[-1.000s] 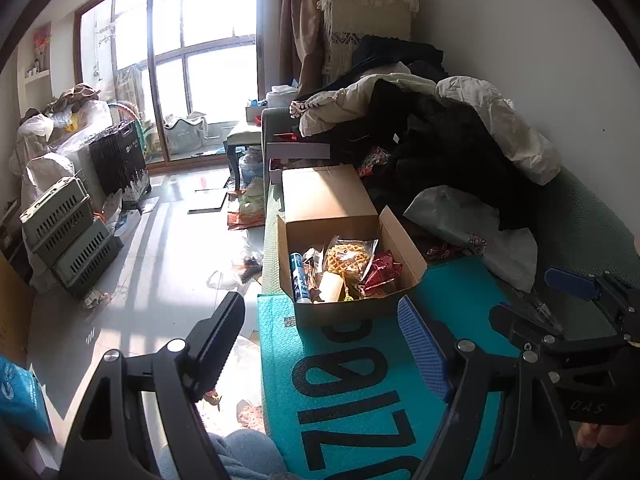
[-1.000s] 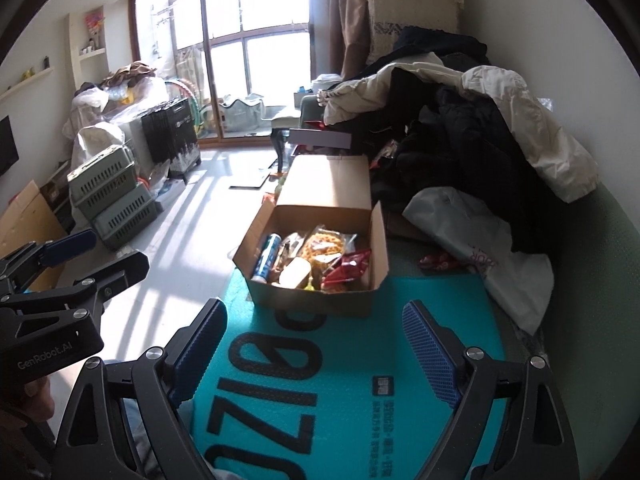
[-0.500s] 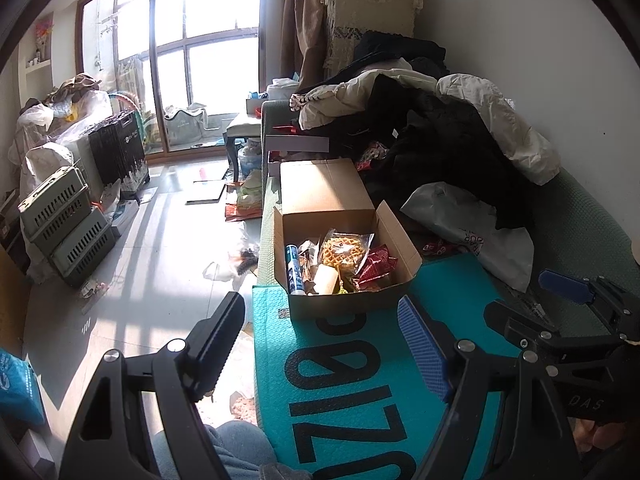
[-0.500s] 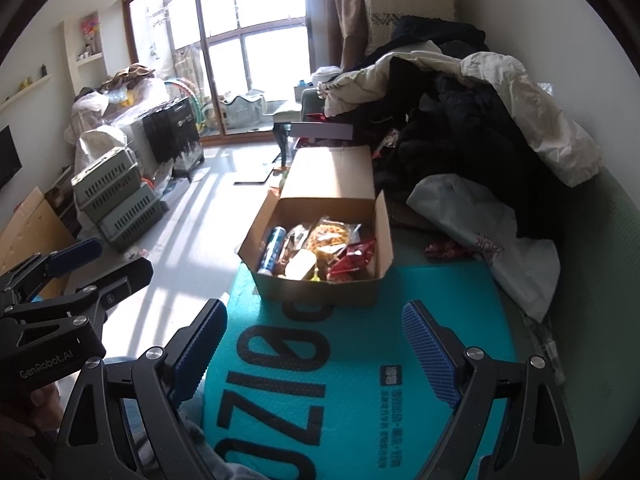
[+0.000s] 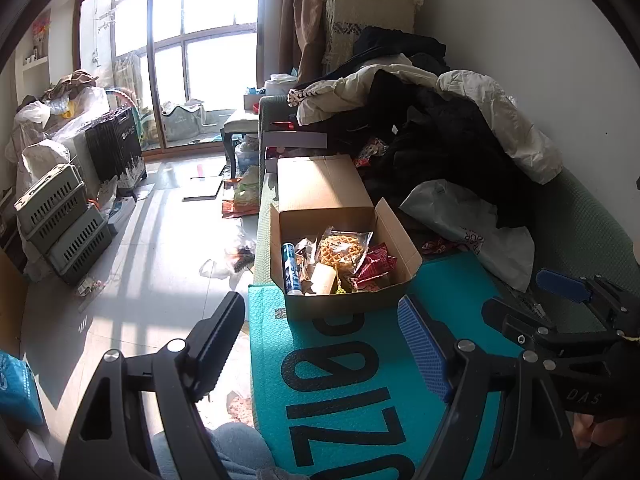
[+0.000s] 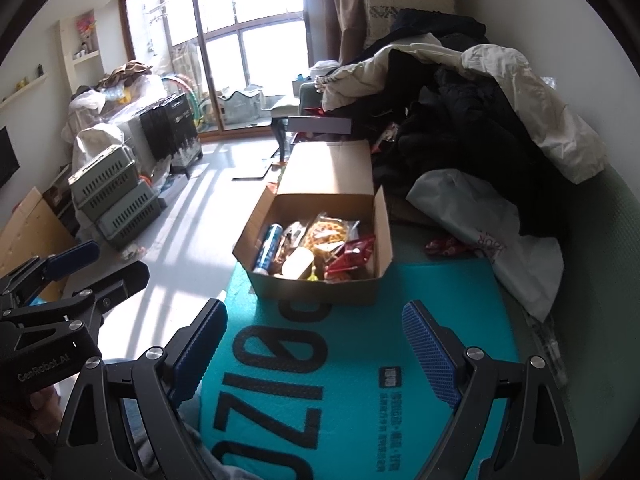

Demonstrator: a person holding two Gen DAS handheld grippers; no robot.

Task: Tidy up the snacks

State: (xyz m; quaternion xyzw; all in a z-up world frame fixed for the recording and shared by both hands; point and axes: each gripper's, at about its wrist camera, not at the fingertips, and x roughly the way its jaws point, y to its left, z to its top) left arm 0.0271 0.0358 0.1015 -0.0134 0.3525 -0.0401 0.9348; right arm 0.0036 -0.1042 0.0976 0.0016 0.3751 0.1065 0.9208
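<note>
In the left wrist view, the left gripper [image 5: 320,344] hangs over a teal mat [image 5: 360,380] with big black characters printed on it. Its jaws are released, standing wide apart, and nothing is between them. Just past the far edge of the mat stands an open cardboard box [image 5: 340,300], its lid folded back. The snacks are inside the box: a blue tube [image 5: 289,268] at the left side, a waffle packet [image 5: 342,248] in the middle and a red packet [image 5: 376,264] at the right side. At the right edge of this view the right gripper [image 5: 560,296] shows from the side, also over the mat. Behind the box a pile of clothes [image 5: 440,120] lies on a green sofa [image 5: 580,220], with a white plastic bag [image 5: 472,228] near the box.

In the right wrist view, the right gripper [image 6: 316,344] is over the same mat [image 6: 360,380], and its jaws are released too, with nothing held. The box [image 6: 320,292] is straight ahead, touching the mat's far edge, with the blue tube [image 6: 269,245], the waffle packet [image 6: 324,232] and the red packet [image 6: 352,256] inside. The left gripper [image 6: 100,264] shows at the left edge, over the sunlit floor [image 6: 180,232]. Grey crates [image 6: 116,200] are stacked further left.
</note>
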